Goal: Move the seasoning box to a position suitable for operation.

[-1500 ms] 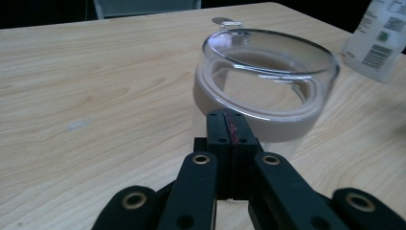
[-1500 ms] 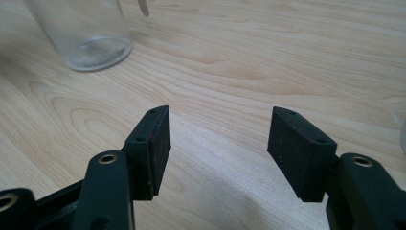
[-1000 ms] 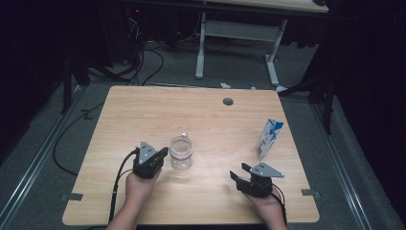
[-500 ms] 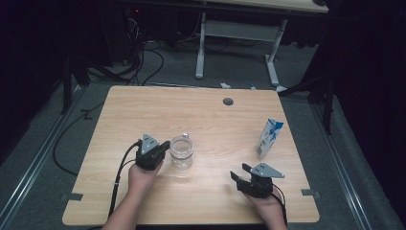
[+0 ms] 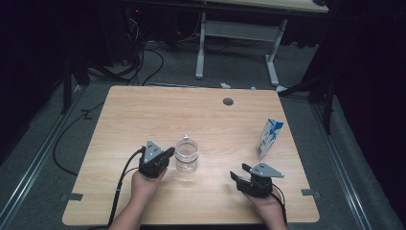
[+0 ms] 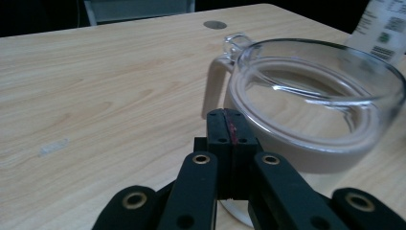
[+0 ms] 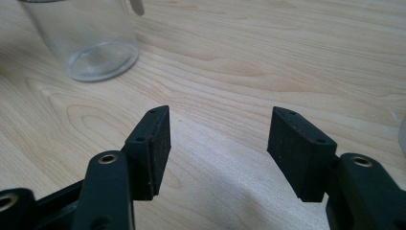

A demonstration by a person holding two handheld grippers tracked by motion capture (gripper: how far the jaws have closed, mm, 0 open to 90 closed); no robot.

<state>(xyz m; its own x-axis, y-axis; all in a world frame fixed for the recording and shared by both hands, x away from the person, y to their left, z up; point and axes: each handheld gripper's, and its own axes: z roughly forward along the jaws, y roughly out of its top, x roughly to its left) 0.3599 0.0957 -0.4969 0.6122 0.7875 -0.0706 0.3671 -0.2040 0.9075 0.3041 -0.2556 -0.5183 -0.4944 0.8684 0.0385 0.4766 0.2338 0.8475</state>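
At the near edge of the wooden table [image 5: 143, 115], two forearms are seen entering from below, each hand holding a black gripper. The right gripper [image 5: 238, 173] is held low over the table at the near right, and in the right gripper view [image 7: 218, 143] its jaws are seen standing wide apart with nothing but bare wood between them; the base of a glass jar [image 7: 91, 38] is noted farther off at the upper left of that view. The left gripper [image 5: 168, 154] is held at the near left, its tip pointed toward the jar [image 5: 186, 155] and placed just beside the jar's left side; whether contact is made cannot be told from the high view. In the left gripper view [image 6: 229, 125] the jaws are seen pressed flat together, nothing caught between them, with the jar's rim [image 6: 316, 91] close ahead and to the right, and a small clasp [image 6: 233, 42] observed at the rim's far left. The jar is recorded as clear, open at the top, upright, and standing near the middle of the table's front half, between the two grippers but much nearer the left one. Farther back and to the right, a blue and white carton [image 5: 270, 138] is found upright, well apart from the jar. Beyond it, a round hole [image 5: 228, 101] is noted near the table's far edge
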